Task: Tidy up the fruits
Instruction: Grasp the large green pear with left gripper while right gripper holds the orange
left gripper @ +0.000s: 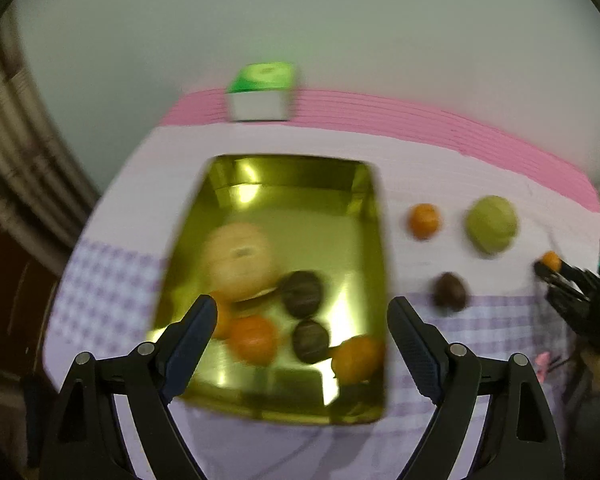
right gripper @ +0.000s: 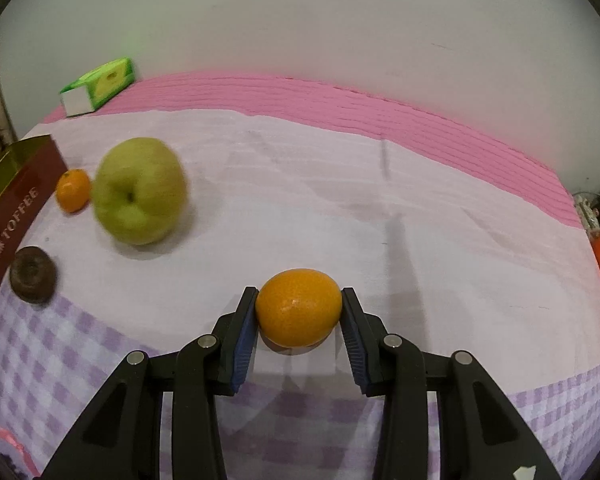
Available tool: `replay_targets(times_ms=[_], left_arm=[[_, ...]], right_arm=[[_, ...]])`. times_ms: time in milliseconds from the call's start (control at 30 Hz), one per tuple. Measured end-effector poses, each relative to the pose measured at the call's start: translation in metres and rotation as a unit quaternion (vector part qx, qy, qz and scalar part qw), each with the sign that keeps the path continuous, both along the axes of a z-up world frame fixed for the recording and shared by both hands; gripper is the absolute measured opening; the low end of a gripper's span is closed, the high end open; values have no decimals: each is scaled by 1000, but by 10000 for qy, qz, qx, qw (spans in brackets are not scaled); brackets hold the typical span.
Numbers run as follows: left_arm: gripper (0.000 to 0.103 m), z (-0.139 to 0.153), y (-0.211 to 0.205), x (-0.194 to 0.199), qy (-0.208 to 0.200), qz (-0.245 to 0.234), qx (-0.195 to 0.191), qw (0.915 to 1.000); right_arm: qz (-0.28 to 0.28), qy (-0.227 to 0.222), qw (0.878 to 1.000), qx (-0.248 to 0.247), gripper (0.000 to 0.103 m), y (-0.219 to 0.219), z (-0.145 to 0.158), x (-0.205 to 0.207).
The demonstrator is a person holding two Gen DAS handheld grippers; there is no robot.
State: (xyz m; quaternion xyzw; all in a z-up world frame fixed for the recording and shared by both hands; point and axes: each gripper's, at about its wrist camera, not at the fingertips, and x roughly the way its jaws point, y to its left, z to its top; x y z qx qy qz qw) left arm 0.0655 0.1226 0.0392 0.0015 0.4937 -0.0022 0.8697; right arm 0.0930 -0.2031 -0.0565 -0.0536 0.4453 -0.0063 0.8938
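apple (right gripper: 140,191) right of box (right gripper: 16,200), tangerine (right gripper: 73,191) between them, tissue pack (right gripper: 100,86) behind

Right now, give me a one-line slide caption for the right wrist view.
Right gripper shut on a small orange above the cloth; green apple, another orange and dark fruit wait beside the box.

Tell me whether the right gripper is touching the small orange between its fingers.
Touching. The right wrist view shows the right gripper closed on the small orange, both blue pads pressed against its sides with no gap.
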Motion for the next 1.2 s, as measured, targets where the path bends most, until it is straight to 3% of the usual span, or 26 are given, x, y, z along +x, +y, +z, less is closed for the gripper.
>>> replay_targets(times_ms=[167, 400, 733, 1200], left_arm=[[88, -2, -67, 26, -9, -666, -130, 9977], [88, -15, -133, 60, 142, -1150, -399, 9925], [88, -43, -168, 97, 553, -1146, -696, 9894], [88, -80, -194, 127, 803, -932, -600, 9906]], right_arm=[[-156, -42, 9999, -29, 37, -17, -1, 1], [-125, -140, 9998, -32, 37, -12, -2, -2], [-100, -105, 9994, 316, 37, -30, -1, -12], [-108, -76, 9989, 445, 37, -29, -3, -6]])
